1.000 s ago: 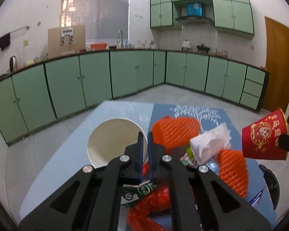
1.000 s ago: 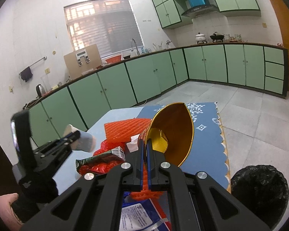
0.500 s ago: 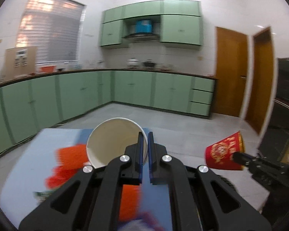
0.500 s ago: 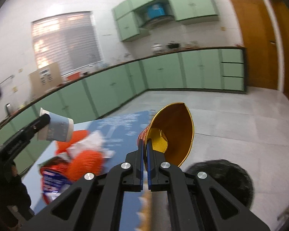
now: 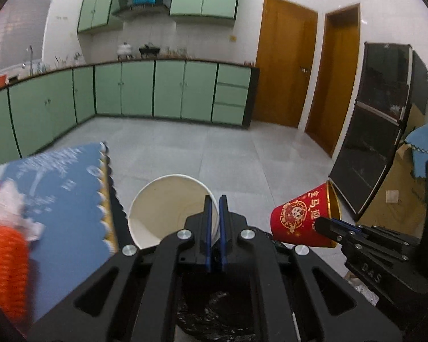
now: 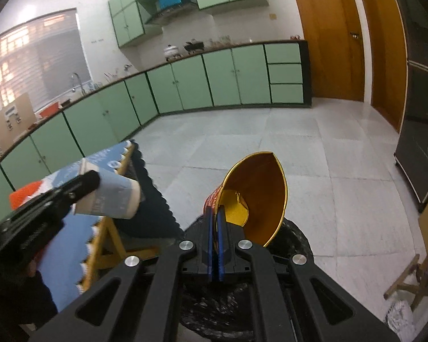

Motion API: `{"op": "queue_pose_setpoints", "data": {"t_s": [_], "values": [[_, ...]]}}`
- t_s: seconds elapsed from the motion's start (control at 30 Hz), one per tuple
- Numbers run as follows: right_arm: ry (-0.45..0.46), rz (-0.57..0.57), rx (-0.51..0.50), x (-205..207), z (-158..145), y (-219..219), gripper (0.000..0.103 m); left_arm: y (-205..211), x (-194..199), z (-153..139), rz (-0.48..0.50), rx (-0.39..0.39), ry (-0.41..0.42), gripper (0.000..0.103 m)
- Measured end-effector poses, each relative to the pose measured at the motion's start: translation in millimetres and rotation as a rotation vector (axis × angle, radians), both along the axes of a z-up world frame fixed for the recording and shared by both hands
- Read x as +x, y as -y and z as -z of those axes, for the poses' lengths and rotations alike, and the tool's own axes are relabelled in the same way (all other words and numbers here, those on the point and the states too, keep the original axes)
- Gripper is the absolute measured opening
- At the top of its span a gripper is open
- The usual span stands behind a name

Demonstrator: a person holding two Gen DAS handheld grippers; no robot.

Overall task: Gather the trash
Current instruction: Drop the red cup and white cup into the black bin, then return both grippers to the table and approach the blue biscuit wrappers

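Left wrist view: left tool [image 5: 215,233] pinched tight on white cup [image 5: 168,205] rim | right tool [image 6: 215,245] clamped on red cup [image 6: 255,196] | both cups hang right over black trash bin [image 6: 296,239], past tabletop [image 5: 68,199] edge | I'd guess just let go

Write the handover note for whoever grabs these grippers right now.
Left gripper: jaws shut on the rim of the white paper cup, above the black-lined trash bin.
Right gripper: jaws shut on the rim of the red and gold cup, also above the bin.
Done: both cups are off the table and carried to the bin.
Left: release both cups into the bin, then go back for the orange mesh and crumpled white paper on the blue tablecloth.
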State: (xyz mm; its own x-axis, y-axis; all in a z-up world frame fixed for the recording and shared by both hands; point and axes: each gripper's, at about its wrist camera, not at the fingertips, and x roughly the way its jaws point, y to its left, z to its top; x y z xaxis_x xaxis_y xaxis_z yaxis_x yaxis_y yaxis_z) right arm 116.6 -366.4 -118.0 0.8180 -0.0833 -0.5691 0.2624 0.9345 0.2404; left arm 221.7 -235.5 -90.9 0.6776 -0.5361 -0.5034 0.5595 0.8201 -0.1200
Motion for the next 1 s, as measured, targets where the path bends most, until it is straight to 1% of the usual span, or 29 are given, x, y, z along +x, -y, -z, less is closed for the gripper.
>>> {"op": "queue_pose_setpoints", "data": {"t_s": [0.1,0.17,0.2,0.27,0.33,0.4,0.47,0.5,0.53,0.57,0.6,0.63,0.67,0.7,0.77,0.83,1.0], "values": [[-0.018,0.001,0.022,4.7,12.1,11.7,0.008,15.6,17.6,15.8,0.007,0.020,-0.023,0.010],[-0.032,0.007,0.036,9.5,19.9,19.9,0.013,20.3,28.6,26.9,0.022,0.027,-0.050,0.019],[-0.036,0.013,0.045,10.7,23.0,24.0,0.014,24.8,30.3,29.5,0.027,0.028,-0.063,0.027],[-0.038,0.026,0.059,10.1,25.4,30.8,0.016,26.7,38.3,34.9,0.029,0.023,-0.094,0.030],[-0.033,0.040,0.060,9.0,24.0,34.8,0.019,25.1,43.1,33.6,0.033,0.014,-0.110,0.036],[-0.024,0.049,0.057,6.4,19.8,34.3,0.022,18.5,42.7,26.3,0.027,0.001,-0.096,0.038],[-0.015,0.054,0.050,4.1,13.9,32.9,0.029,9.1,36.2,14.3,0.017,-0.016,-0.077,0.041],[-0.007,0.055,0.045,1.3,9.0,28.1,0.031,0.1,31.9,5.8,0.002,-0.022,-0.062,0.046],[0.000,0.054,0.041,-2.0,7.1,26.6,0.037,-6.5,27.0,-2.9,-0.009,-0.028,-0.044,0.051],[0.013,0.052,0.033,-5.3,1.8,22.3,0.045,-14.5,20.8,-10.5,-0.019,-0.031,-0.021,0.054],[0.026,0.050,0.024,-8.6,-4.1,16.2,0.049,-24.5,11.8,-18.7,-0.037,-0.024,0.011,0.059],[0.037,0.047,0.015,-11.4,-8.9,9.6,0.058,-32.4,4.9,-26.6,-0.054,-0.015,0.036,0.062],[0.052,0.038,0.001,-14.3,-15.8,1.0,0.068,-41.8,-2.3,-32.7,-0.065,-0.012,0.053,0.063],[0.066,0.030,-0.011,-16.6,-22.3,-7.5,0.072,-54.8,-10.4,-38.7,-0.086,-0.008,0.068,0.066],[0.091,0.010,-0.028,-21.2,-33.9,-24.7,0.088,-77.0,-21.8,-47.9,-0.126,-0.007,0.076,0.071],[0.114,-0.017,-0.033,-24.7,-44.1,-43.3,0.092,-106.2,-33.7,-55.5,-0.176,-0.009,0.079,0.077],[0.151,-0.106,-0.007,-31.8,-62.1,-89.1,0.095,-180.6,-60.9,-72.3,-0.300,0.035,0.101,0.080]]}}
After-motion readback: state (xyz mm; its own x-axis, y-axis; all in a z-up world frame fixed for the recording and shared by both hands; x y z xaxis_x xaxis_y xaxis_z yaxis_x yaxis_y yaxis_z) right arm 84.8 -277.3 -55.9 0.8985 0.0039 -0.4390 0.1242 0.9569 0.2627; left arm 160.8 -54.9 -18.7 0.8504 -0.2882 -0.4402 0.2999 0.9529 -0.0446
